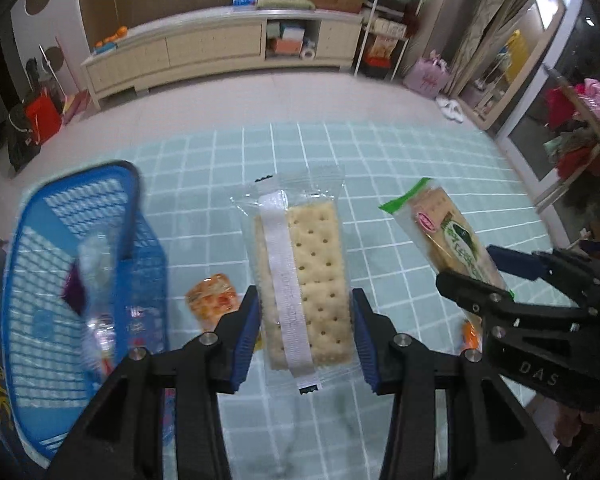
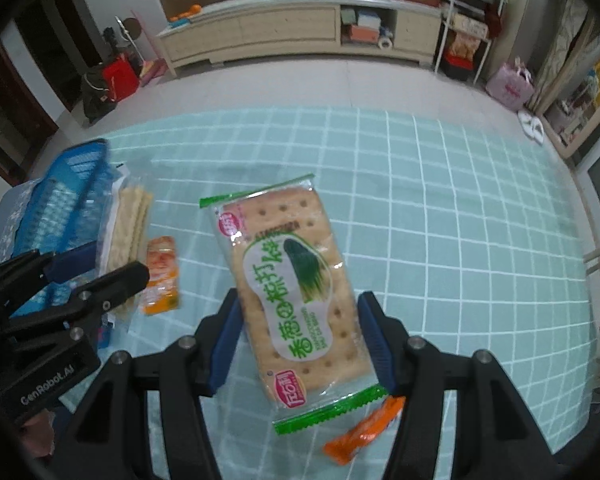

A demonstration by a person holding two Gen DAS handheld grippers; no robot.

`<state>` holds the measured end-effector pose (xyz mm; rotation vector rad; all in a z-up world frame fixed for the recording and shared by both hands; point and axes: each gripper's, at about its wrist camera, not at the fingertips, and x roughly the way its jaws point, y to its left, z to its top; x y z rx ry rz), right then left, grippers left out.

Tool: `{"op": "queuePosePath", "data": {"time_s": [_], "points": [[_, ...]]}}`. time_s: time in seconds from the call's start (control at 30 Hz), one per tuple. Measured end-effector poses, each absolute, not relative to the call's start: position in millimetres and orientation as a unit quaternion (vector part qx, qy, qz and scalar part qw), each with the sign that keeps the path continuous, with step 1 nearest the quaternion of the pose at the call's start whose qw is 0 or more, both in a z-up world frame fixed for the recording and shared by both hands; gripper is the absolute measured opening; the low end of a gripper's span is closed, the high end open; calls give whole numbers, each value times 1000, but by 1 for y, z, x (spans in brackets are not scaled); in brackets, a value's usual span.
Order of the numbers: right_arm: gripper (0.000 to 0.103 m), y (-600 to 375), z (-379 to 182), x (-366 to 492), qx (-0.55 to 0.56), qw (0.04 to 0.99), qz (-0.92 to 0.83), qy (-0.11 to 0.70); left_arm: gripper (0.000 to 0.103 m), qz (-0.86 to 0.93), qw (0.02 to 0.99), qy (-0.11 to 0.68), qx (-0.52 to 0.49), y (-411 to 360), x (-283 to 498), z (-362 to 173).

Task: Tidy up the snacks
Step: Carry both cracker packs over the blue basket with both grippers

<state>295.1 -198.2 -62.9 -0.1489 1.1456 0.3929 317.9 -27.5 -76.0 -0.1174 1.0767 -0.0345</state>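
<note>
While both grippers tilt steeply downward, each fingers pair point(image 1: 247, 322) clamps a cracker packet point(image 1: 304, 276).

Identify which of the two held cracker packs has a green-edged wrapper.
The green-edged cracker pack, held in the right tool. The clear cracker pack in the left tool shows only a white seam strip.

Each camera sits just behind its own fingers, looking steeply down over them at the grid-patterned table point(image 1: 380, 168) and out toward the long cabinet point(image 2: 284, 28) along the far wall. Both ride close above the tabletop. The left view catches the right gripper point(image 1: 496, 276) beside its fingers; the right view catches the left gripper point(image 2: 96, 268). Both share the blue basket point(image 1: 72, 248).
</note>
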Motion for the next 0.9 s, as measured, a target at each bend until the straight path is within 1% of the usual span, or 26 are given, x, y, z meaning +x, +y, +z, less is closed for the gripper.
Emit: {"op": "queuePosePath", "data": {"time_s": [0.2,0.43,0.63,0.73,0.9], "points": [[62,-168,-19,259,-69,834,194,512,41,-12,882,468,-56,0,273,-25],[62,-131,13,231,-60,848,208,483,41,-15,896,441,-40,35,230,9],[62,-93,18,217,-51,845,231,479,41,-13,904,426,-36,75,198,34],[62,-72,16,215,-57,841,245,479,41,11,905,425,-21,93,188,36],[62,-32,9,212,-64,829,267,487,41,22,902,429,-38,131,174,29]]}}
